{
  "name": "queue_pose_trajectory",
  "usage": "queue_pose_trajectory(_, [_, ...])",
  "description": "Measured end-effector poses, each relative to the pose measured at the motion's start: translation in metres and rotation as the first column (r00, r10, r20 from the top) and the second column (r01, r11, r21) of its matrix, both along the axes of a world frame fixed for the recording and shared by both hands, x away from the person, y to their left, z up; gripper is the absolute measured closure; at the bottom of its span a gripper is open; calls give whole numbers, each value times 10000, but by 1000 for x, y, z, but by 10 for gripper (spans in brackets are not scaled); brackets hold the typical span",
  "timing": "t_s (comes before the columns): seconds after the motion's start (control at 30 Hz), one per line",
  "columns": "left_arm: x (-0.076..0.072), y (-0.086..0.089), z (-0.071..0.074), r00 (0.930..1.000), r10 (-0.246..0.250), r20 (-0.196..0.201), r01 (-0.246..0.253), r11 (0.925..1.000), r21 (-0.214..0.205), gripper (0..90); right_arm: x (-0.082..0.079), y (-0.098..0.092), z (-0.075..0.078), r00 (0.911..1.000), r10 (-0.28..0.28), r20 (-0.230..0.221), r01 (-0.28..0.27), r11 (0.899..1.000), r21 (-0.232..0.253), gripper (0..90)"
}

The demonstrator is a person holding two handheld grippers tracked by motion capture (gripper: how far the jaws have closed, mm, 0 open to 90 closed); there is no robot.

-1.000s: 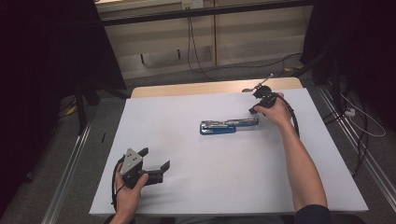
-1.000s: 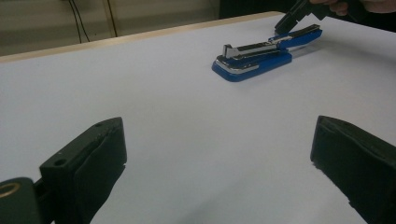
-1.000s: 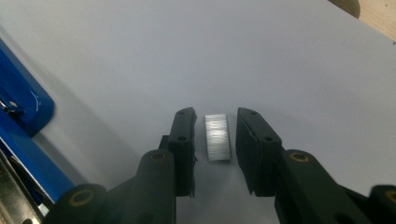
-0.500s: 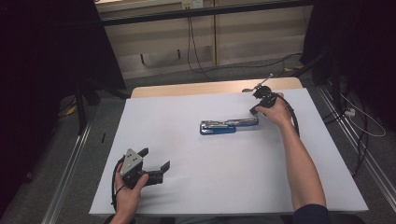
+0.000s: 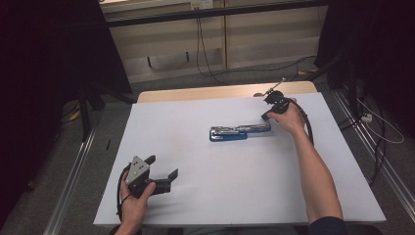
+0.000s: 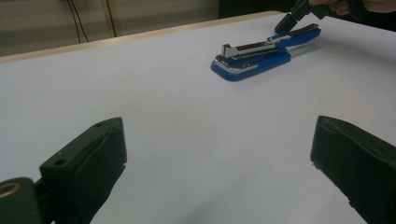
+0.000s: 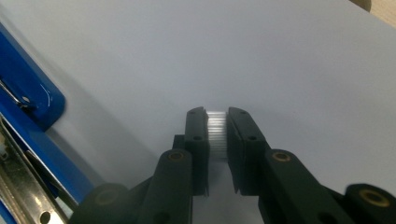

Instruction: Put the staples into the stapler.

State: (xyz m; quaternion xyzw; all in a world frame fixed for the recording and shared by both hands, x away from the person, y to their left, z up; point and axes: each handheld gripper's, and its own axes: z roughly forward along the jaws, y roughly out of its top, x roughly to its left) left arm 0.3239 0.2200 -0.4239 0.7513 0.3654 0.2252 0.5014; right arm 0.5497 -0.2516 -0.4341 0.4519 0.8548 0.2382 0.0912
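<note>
Nearest the person, well short of the stapler (image 5: 240,132), the left gripper (image 5: 164,166) rests on the white table (image 5: 195,205) with its jaws spread wide and nothing between them. It looks parked there, out of the way, leaving the work to the other hand. From its own camera the two pads frame bare table, with the stapler beyond them.

The stapler itself lies about mid-table, folded open flat, blue base and metal channel in one line, which I judge is how it is laid for loading or clearing staples.

At the stapler's far right end, the right gripper (image 5: 266,116) points down at the table just beside the blue body. Its jaws have just been closing and now pinch a silvery ribbed strip (image 7: 216,133) between the pads, probably a stick of staples, though it is too small and bright to be sure. How long the strip is cannot be told, since the pads cover its sides.

Beyond the stapler a wooden edge (image 5: 195,93) shows past the white surface; the room behind is dark.
</note>
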Motion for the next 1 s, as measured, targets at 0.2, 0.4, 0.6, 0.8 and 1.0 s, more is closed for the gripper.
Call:
queue_pose_trajectory(0.2, [0,0,0,10000,1,16,-1,10000,-28,38,-4,-2,4,9999,-42,167,39,9997,223,792])
queue_pose_trajectory(0.4, [0,0,0,10000,21,9,-21,10000,-42,38,-8,-9,7,9993,-122,361,105,9988,477,792])
queue_pose_trajectory(0.6, [0,0,0,10000,87,6,-87,10000,-17,38,-11,-9,13,9982,-35,597,-3,9980,636,792])
queue_pose_trajectory(0.8, [-1,3,0,9999,149,10,-149,9999,-57,40,-14,-4,19,9958,215,885,-282,9967,756,793])
queue_pose_trajectory(1.0, [-1,2,1,9999,102,17,-102,9999,-66,40,-19,6,25,9918,601,1127,-695,9943,810,792])
